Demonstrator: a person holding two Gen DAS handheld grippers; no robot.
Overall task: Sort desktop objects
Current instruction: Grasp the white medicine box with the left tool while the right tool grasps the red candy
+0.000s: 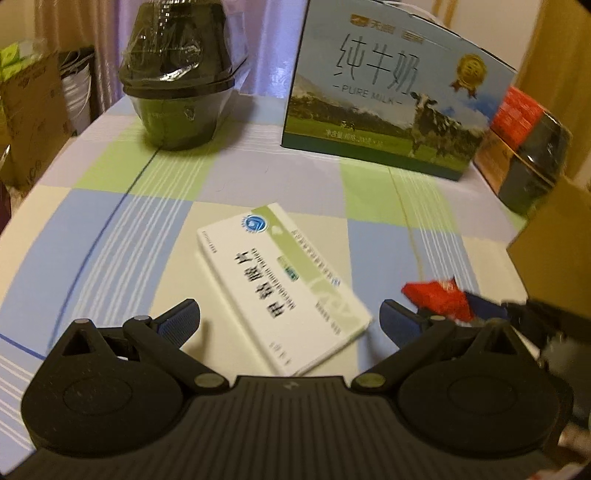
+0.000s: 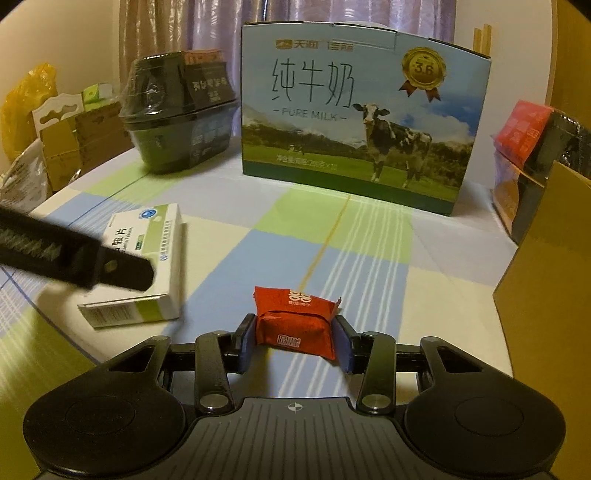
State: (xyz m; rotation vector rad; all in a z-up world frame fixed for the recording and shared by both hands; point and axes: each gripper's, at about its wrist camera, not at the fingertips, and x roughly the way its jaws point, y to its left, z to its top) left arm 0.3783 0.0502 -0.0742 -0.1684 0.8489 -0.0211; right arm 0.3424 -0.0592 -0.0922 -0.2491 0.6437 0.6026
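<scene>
A white and green medicine box (image 1: 282, 286) lay flat on the checked tablecloth (image 1: 258, 184), directly ahead of the left gripper (image 1: 291, 317) and partly between its 2 fingers. The fingers stood wide apart, 1 on each side of the box's near end, neither clearly touching it. The box's long axis ran on a diagonal from far left to near right, so it was skewed across the gripper's opening and not square to it. That skew was probably what the next grasp depended on: the fingers would likely need turning to meet the box's long sides.

The left gripper was by far the nearer to the box. In the right wrist view the same box (image 2: 144, 266) sat well to the left, with 1 black finger of the left gripper crossing in front of it.

The right gripper (image 2: 295, 338) was already occupied, its 2 blue pads pressed against the sides of a small red wrapped snack packet (image 2: 295, 319). Whether the packet rested on the cloth or was lifted could not be told.

The cloth was a smooth check of pale blue, green, cream and lilac. Further back stood a large pure milk carton (image 2: 354, 118) showing a cow, and a dark plastic-wrapped container (image 1: 181, 74) to its left. A brown cardboard box (image 2: 546, 258) rose at the right edge. Curtains (image 2: 288, 14) hung behind, in a dim, warmly lit room.
</scene>
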